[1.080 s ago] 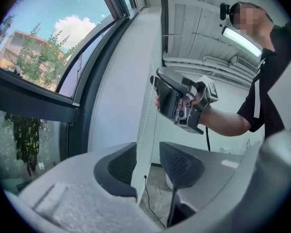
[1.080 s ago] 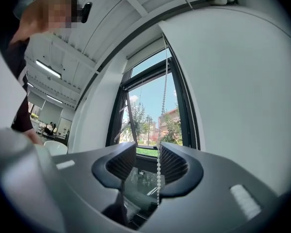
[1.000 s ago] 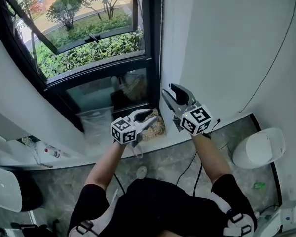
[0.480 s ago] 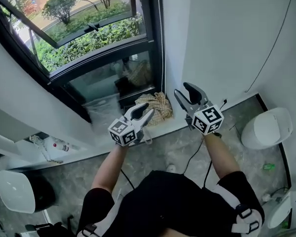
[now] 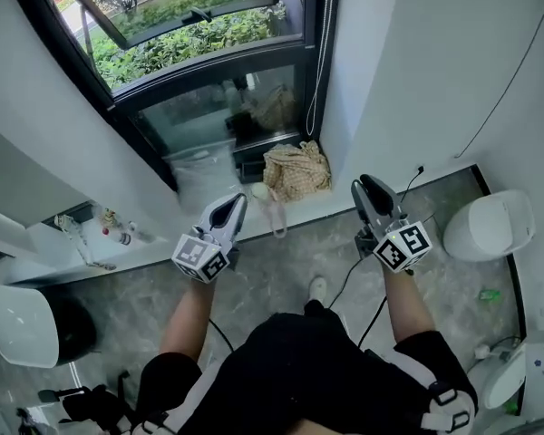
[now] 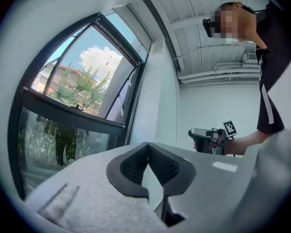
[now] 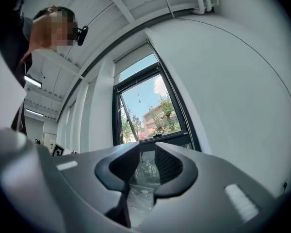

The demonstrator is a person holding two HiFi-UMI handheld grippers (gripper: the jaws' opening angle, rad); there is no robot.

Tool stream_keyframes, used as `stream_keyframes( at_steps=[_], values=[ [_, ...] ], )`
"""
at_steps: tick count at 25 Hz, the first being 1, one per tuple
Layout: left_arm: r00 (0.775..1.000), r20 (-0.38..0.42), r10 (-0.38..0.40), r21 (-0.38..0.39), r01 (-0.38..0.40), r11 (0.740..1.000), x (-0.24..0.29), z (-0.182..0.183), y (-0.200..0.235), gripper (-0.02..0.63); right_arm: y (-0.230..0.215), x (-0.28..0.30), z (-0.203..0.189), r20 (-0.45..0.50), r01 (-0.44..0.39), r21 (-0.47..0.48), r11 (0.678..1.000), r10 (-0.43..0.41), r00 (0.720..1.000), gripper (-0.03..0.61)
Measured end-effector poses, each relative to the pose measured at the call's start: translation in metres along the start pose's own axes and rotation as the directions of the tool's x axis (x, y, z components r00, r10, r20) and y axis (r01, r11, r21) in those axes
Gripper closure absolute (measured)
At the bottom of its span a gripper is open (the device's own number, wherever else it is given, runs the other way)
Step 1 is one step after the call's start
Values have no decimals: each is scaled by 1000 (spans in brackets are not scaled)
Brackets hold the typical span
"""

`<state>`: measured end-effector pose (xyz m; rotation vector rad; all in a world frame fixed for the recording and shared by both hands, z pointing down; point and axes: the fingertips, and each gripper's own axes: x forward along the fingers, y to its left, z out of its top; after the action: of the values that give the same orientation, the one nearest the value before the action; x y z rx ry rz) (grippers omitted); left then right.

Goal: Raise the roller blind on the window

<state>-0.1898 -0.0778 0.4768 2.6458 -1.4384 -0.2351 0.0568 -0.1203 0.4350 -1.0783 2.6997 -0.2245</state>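
**Materials and finish, window corner**

Window frame (image 5: 219, 68): looks like metal, with a satin black coat. Glass (image 5: 199, 120): glossy, strong reflections. Wall (image 5: 435, 62): smooth white paint, matt. Floor (image 5: 272, 279): grey veined stone or stone-look tile, low sheen. Bag (image 5: 296, 172): coarse woven cloth in a beige check, rough texture. Plastic sheet (image 5: 199, 175): clear film, crinkled, faint shine. Domed white bin (image 5: 490, 227): smooth moulded shell, plastic by the look, slight gloss. Person's shirt (image 5: 290, 370): black cloth, matt.
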Motion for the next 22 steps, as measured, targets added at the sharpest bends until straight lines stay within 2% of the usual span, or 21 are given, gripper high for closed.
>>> stream_keyframes(
  at_steps=[7,11,16,19,22],
  values=[
    [998,33,48,18,-49,999,-65,-2,-24,614,60,-38,-23,1,8,53,999,-8,1000,554],
    [996,62,60,6,-61,998,-83,-3,-41,614,83,-52,-33,-25,-19,40,999,20,999,555],
    [990,75,118,18,-120,993,-110,13,-54,614,92,-68,-24,-51,-75,0,997,75,996,580],
    [978,108,178,11,-181,983,-126,26,-59,614,89,-76,-16,-56,-106,-17,994,105,993,581],
    [965,125,231,3,-233,973,-130,21,-63,614,84,-81,-20,-67,-130,-12,992,128,989,581]
  ],
)
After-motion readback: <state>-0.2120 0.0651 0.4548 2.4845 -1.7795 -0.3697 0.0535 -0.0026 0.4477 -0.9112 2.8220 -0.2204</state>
